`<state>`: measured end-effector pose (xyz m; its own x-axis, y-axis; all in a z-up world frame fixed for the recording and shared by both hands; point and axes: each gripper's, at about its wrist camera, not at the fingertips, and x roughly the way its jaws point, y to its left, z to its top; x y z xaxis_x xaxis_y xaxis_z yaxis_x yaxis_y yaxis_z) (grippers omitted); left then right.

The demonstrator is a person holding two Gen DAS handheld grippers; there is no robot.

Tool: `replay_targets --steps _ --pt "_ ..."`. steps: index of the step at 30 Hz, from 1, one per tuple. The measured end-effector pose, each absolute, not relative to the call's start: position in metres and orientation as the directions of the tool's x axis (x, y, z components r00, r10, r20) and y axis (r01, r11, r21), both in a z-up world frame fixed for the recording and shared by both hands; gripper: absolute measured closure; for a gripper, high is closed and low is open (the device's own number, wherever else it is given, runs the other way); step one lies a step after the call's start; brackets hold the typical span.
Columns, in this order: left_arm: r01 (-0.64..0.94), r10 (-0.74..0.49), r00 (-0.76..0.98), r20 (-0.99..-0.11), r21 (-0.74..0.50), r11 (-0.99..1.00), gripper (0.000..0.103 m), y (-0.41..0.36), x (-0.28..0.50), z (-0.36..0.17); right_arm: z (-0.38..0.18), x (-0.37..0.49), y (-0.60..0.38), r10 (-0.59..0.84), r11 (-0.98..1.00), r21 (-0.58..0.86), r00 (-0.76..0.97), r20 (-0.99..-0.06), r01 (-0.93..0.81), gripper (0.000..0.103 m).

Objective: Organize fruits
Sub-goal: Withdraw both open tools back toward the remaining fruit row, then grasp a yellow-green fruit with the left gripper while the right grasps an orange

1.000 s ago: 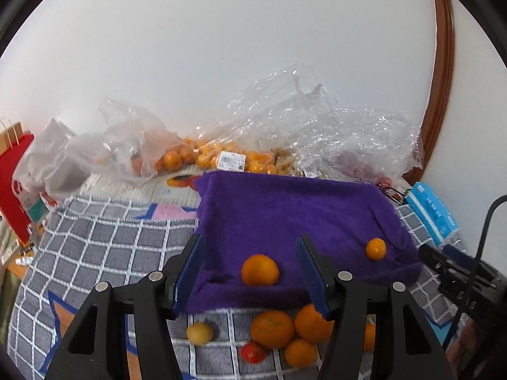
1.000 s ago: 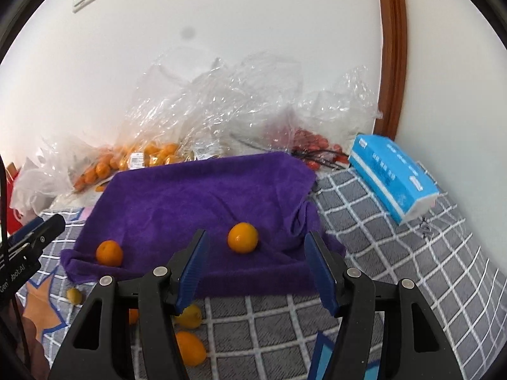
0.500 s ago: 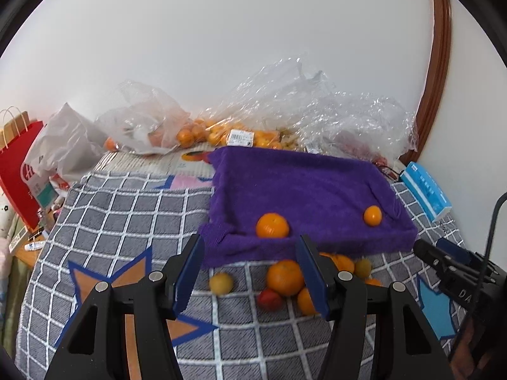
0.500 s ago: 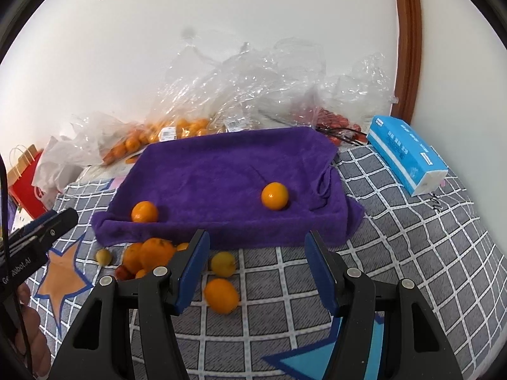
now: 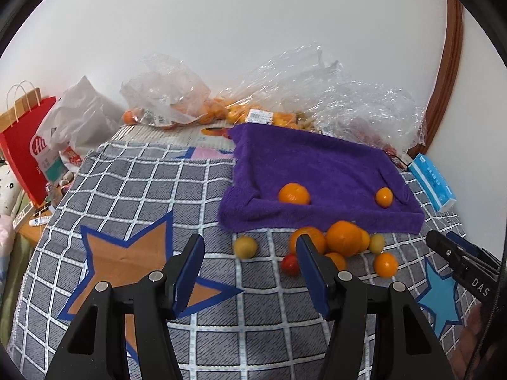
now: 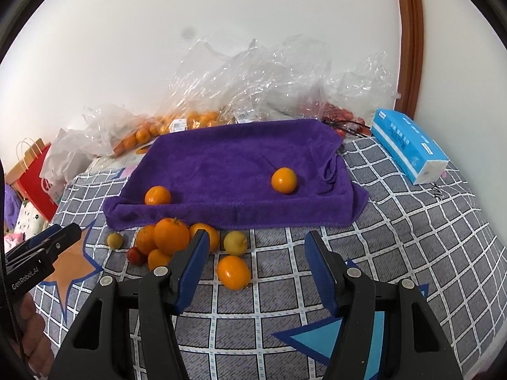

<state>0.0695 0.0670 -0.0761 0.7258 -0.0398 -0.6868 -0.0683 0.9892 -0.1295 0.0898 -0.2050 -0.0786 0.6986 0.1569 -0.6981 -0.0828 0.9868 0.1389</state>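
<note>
Left wrist view: your left gripper (image 5: 250, 250) hangs above the checked cloth (image 5: 152, 190) with its blue-padded jaws spread wide and nothing between them. Just past its right finger lies a heap of loose fruit on the cloth: a big orange (image 5: 343, 238) at the top, more oranges pressed against it, a small red fruit (image 5: 290, 264) at the near edge, a yellow-green fruit (image 5: 245, 246) a little apart to the left, and one orange (image 5: 385, 264) lying alone to the right. Beyond the heap is the purple towel (image 5: 310, 171), its near edge rolled up into a low lip, with two oranges on it: one (image 5: 293, 193) near the left corner and a smaller one (image 5: 384, 197) towards the right. Behind the towel, clear plastic bags (image 5: 285, 88) of fruit are piled against the wall, a blue tissue pack (image 5: 432, 182) lies to the right, and a red paper bag (image 5: 25, 145) stands far left. In the right wrist view, your right gripper (image 6: 256, 251) is likewise spread apart and holds nothing, above the cloth in front of the towel's near edge. An orange (image 6: 233, 272) and a yellowish fruit (image 6: 235, 242) lie just beyond and between its fingers, the rest of the heap sitting to the left of its left finger.
</note>
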Motion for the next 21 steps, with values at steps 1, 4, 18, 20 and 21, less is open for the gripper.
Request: replay_targets --steps 1,4,18,20,21 --pt "-0.072 -0.037 0.723 -0.69 -0.129 0.989 0.045 0.069 0.069 -0.077 -0.08 0.089 -0.204 0.16 0.986 0.14 0.7 -0.696 -0.087 0.041" --pt "-0.087 -0.029 0.711 -0.702 -0.129 0.988 0.045 0.077 0.069 -0.084 -0.082 0.088 -0.201 0.164 0.986 0.137 0.703 -0.692 -0.096 0.041" --pt "-0.095 -0.072 0.662 -0.746 -0.179 0.979 0.045 0.091 0.078 -0.113 -0.134 0.104 -0.169 0.197 0.979 0.117 0.606 -0.77 -0.17 0.062" --pt "-0.091 -0.071 0.659 -0.749 -0.173 0.981 0.045 0.089 0.081 -0.115 -0.141 0.105 -0.168 0.174 0.983 0.097 0.606 -0.776 -0.158 0.062" --pt "-0.088 -0.072 0.657 -0.751 -0.172 0.981 0.045 0.088 0.082 -0.116 -0.142 0.106 -0.168 0.164 0.984 0.086 0.607 -0.777 -0.156 0.062"
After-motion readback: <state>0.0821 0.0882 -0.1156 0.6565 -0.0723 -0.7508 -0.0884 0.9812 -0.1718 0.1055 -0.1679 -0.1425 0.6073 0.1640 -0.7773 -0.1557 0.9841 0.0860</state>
